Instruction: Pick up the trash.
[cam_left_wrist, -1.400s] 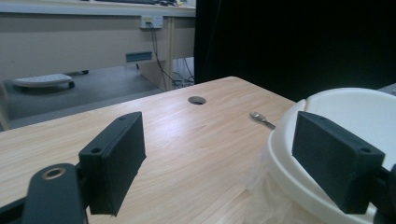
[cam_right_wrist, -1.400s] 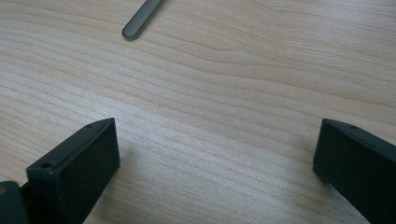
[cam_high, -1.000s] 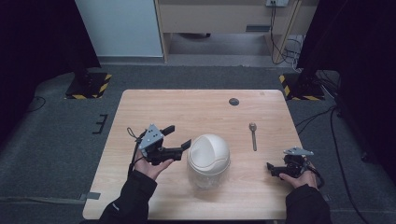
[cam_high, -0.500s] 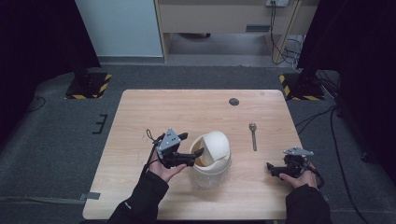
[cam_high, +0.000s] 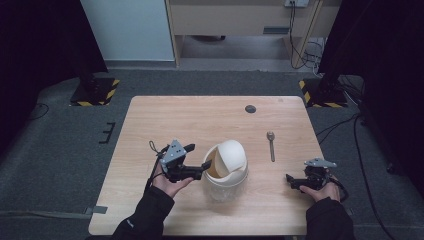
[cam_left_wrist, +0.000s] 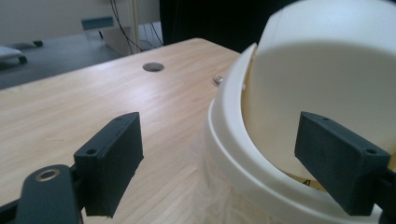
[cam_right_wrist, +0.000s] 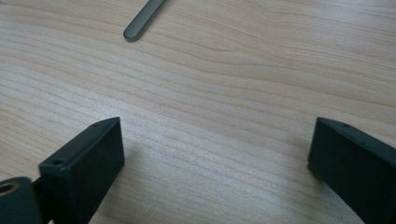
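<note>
A small white bin (cam_high: 226, 172) with a domed swing lid (cam_high: 233, 155) stands near the table's front middle. The lid is tipped, so a dark opening faces left. My left gripper (cam_high: 199, 156) is open at that side, with one jaw against the lid's flap and the other out over the wood. In the left gripper view the white lid (cam_left_wrist: 327, 70) and rim (cam_left_wrist: 238, 149) loom on the right, and my gripper (cam_left_wrist: 226, 163) straddles the rim. My right gripper (cam_high: 292, 181) rests open on the table at the front right, with nothing between its jaws (cam_right_wrist: 219, 163).
A metal spoon (cam_high: 270, 145) lies right of the bin, and its handle end (cam_right_wrist: 142, 21) lies ahead of my right gripper. A round cable hole (cam_high: 250, 108) sits in the wooden table (cam_high: 165, 120) farther back. The table's front edge is close to both hands.
My left gripper has moved right to the bin, and its jaw has pushed the swing lid so that it tips open. The right gripper has stayed put.
</note>
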